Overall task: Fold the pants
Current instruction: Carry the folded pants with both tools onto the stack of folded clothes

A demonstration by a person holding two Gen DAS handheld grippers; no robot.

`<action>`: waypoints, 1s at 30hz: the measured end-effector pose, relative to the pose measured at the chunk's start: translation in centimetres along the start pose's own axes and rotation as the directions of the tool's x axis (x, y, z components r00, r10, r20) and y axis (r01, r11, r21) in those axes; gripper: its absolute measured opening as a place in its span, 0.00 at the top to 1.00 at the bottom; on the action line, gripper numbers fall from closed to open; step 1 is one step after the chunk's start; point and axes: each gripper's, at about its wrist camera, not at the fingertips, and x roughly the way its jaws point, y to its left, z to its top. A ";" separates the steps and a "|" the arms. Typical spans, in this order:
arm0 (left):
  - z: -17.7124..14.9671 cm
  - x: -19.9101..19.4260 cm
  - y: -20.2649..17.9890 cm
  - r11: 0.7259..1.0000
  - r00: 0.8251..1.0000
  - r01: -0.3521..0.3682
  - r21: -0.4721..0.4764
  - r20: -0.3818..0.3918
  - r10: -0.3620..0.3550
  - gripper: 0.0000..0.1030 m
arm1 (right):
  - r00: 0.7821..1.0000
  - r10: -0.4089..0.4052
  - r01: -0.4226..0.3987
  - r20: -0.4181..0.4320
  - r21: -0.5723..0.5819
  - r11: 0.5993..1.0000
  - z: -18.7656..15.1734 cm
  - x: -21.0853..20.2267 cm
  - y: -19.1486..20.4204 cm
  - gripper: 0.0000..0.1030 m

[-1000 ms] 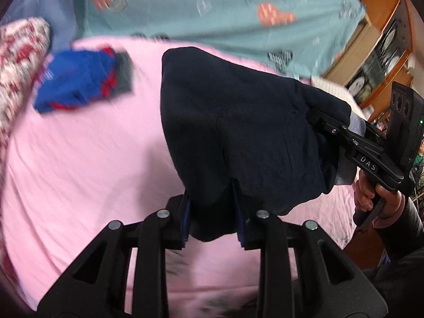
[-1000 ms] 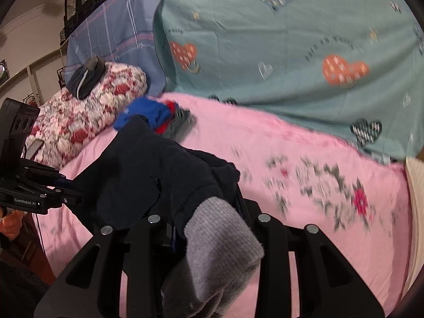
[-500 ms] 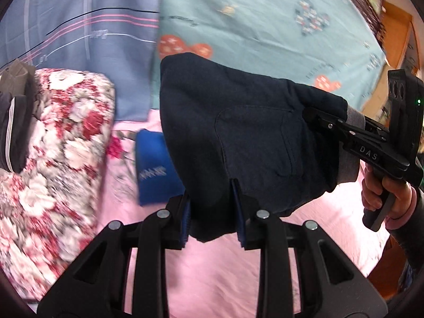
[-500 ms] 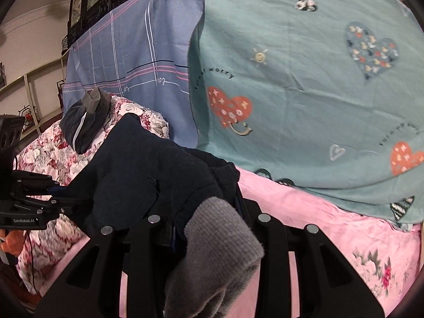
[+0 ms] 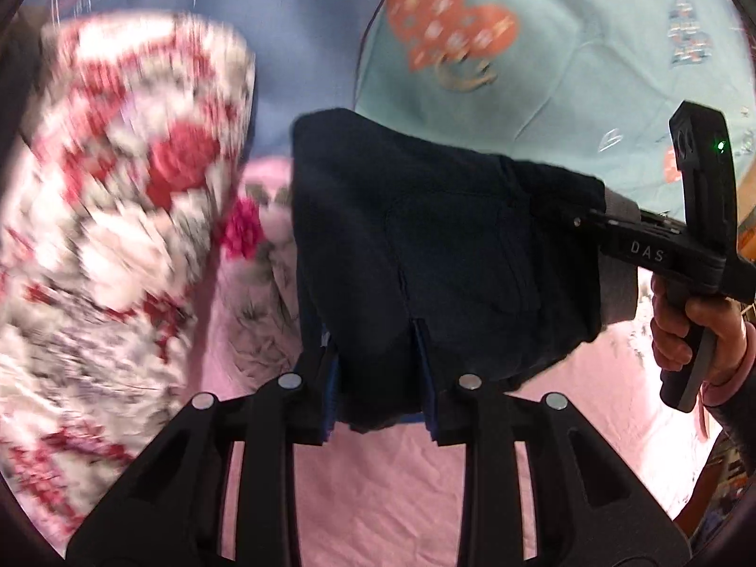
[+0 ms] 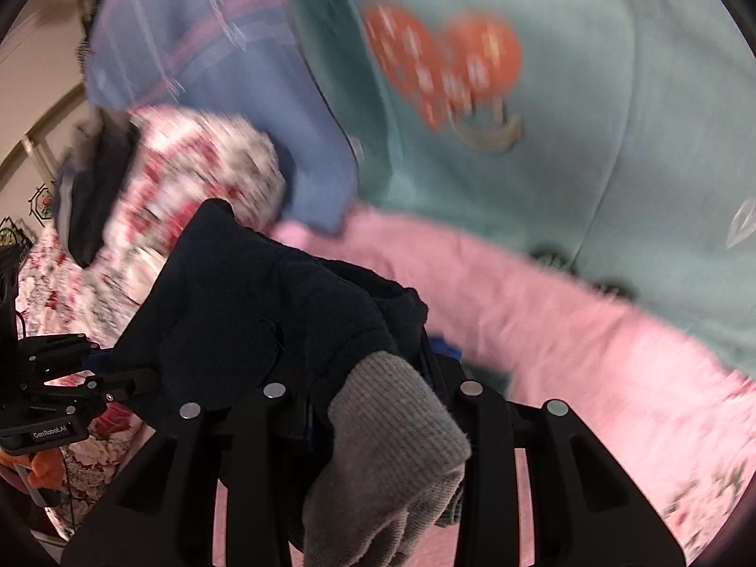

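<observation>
The folded dark navy pants (image 5: 425, 245) hang in the air between both grippers, above the pink bed sheet (image 5: 378, 482). My left gripper (image 5: 378, 378) is shut on their near edge. My right gripper (image 6: 368, 387) is shut on the other end, where a grey ribbed cuff (image 6: 392, 444) droops over its fingers. The right gripper also shows in the left wrist view (image 5: 661, 245), held by a hand. The pants (image 6: 255, 312) fill the lower left of the right wrist view, with the left gripper (image 6: 61, 392) at the far left.
A red and white floral pillow (image 5: 108, 236) lies to the left, with a dark garment (image 6: 90, 208) on top of it. A blue striped cloth (image 6: 198, 47) and a teal heart-print sheet (image 6: 543, 118) hang behind the bed. Both views are motion-blurred.
Both grippers have carried the pants left and closer to the floral pillow and the back cloths. The blue folded garment seen earlier is now hidden behind the pants. Both grips stay shut.
</observation>
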 end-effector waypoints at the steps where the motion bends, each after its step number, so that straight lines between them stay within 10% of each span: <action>1: -0.1 0.8 0.3 1.000 1.000 -0.002 -0.001 -0.007 0.002 0.68 | 1.000 0.003 -0.003 -0.015 0.027 1.000 -0.4 1.2 -0.8 0.66; 14: -1.1 3.2 2.0 0.999 1.000 0.023 -0.037 -0.002 -0.023 0.42 | 1.000 0.010 -0.011 0.005 0.087 0.996 -1.7 3.3 -3.3 0.37; 22: -1.6 -0.3 1.6 1.000 0.998 -0.030 0.005 0.049 0.030 0.41 | 0.990 0.013 -0.037 0.143 0.167 0.985 -1.4 -5.8 -2.6 0.37; 26: -2.0 -3.0 2.5 0.999 0.994 -0.031 -0.040 0.100 0.034 0.41 | 0.971 0.051 -0.058 0.235 0.023 0.998 -2.2 -8.9 1.0 0.40; 30: -1.8 -4.5 2.3 0.998 0.988 -0.031 -0.051 0.149 0.038 0.41 | 0.992 0.058 -0.055 0.108 -0.031 0.998 -3.9 -4.8 2.4 0.54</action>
